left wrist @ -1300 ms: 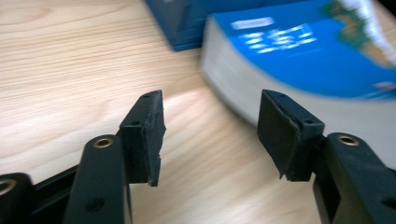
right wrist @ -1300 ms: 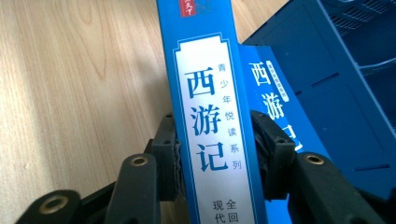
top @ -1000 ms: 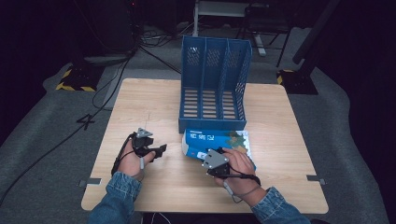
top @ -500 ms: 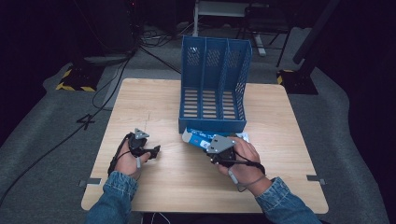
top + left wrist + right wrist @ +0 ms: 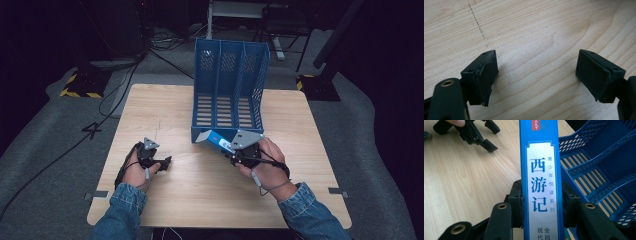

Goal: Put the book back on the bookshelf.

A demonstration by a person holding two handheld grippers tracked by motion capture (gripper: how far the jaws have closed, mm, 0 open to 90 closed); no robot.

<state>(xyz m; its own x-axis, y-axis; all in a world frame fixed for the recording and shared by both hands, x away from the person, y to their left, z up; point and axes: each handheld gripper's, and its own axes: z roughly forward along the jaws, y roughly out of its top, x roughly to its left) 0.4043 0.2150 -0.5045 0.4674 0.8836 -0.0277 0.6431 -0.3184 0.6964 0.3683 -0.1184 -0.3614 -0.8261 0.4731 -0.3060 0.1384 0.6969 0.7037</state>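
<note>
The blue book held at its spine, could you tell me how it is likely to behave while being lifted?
The blue book probably stays stiff: the right tongs clamp across its thick spine. Its glossy cover may be somewhat slippery. Sticking far out from the pads, it could pivot or droop, and it looks fairly heavy for its size.

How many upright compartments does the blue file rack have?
3. The blue file rack has a left compartment, a middle one and a right one, side by side, all with nothing in them. The right gripper holds a blue book just in front.
</note>
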